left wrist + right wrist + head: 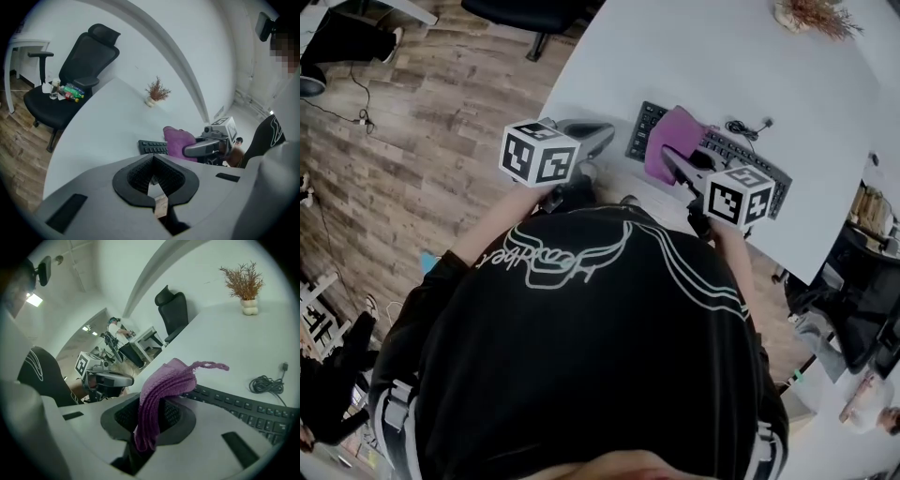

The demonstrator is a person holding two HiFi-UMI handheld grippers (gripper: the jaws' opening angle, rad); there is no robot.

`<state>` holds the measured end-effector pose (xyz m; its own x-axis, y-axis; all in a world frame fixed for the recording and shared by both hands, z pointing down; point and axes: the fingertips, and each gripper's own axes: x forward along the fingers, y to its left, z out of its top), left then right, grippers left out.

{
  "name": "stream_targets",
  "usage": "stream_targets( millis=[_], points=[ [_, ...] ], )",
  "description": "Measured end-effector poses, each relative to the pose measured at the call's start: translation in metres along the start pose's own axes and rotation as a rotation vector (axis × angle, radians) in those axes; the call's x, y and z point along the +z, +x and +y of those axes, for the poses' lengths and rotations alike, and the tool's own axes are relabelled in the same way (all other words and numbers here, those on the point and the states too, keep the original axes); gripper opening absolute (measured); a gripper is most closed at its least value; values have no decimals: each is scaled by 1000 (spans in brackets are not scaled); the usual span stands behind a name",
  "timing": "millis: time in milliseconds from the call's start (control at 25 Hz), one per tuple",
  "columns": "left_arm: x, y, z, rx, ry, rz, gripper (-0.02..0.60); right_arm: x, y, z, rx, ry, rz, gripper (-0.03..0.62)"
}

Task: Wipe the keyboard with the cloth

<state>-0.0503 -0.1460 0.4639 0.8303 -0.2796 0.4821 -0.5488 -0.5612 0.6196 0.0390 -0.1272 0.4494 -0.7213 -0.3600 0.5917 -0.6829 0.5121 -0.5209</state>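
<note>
A black keyboard (733, 152) lies on the white table (722, 56) in the head view. A purple cloth (668, 141) is draped over its left part. My right gripper (682, 167) is shut on that cloth; in the right gripper view the folded cloth (161, 390) stands up between the jaws (154, 414), with the keyboard (243, 408) just beyond. My left gripper (586, 134) hovers at the table's near edge, left of the keyboard. In the left gripper view its jaws (153, 176) are closed with nothing between them, and the keyboard (152, 146) and cloth (179, 139) lie ahead.
A coiled black cable (746, 126) lies behind the keyboard. A small dried plant (816, 14) stands at the table's far side. A black office chair (75, 79) with bottles on its seat stands left of the table. The person's body hides the near table edge.
</note>
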Motion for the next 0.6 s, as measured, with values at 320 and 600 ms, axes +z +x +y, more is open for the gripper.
stream_targets(
  millis=[320,600],
  points=[
    [2,-26,26,44,-13,-1,5,5,54,18,78,-10,50,49],
    [2,-35,38,52,-13,10,5,-4,77,9,41,-29,101,49]
  ],
)
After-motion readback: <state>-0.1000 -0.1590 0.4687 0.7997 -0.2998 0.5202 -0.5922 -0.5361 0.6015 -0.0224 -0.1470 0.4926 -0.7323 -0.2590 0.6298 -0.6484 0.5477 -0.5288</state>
